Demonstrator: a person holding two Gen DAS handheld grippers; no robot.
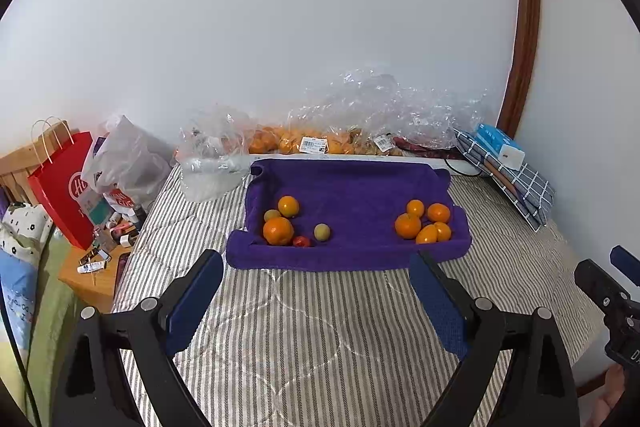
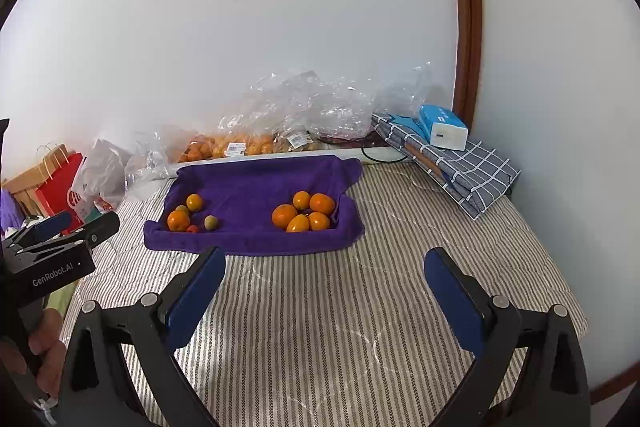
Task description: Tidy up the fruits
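A purple towel-lined tray (image 1: 352, 183) (image 2: 256, 183) lies on the striped bed. At its left end sit two oranges (image 1: 278, 230) (image 2: 178, 220), two small greenish fruits (image 1: 321, 231) (image 2: 211, 222) and one small red fruit (image 1: 301, 241) (image 2: 193, 229). Several oranges (image 1: 424, 223) (image 2: 304, 215) cluster at its right end. My left gripper (image 1: 316, 265) hovers open just before the tray's front edge, with nothing between its blue pads (image 1: 196, 303). Further right, my right gripper (image 2: 326, 259) is also open and holds nothing. Each gripper shows at the edge of the other's view.
Clear plastic bags of oranges (image 1: 304, 143) (image 2: 236, 145) line the wall behind the tray. A checked folded cloth (image 1: 516, 183) with a blue tissue pack (image 2: 444, 127) lies at the back right. At the left are a red paper bag (image 1: 64, 187) and a cluttered bedside table (image 1: 96, 271).
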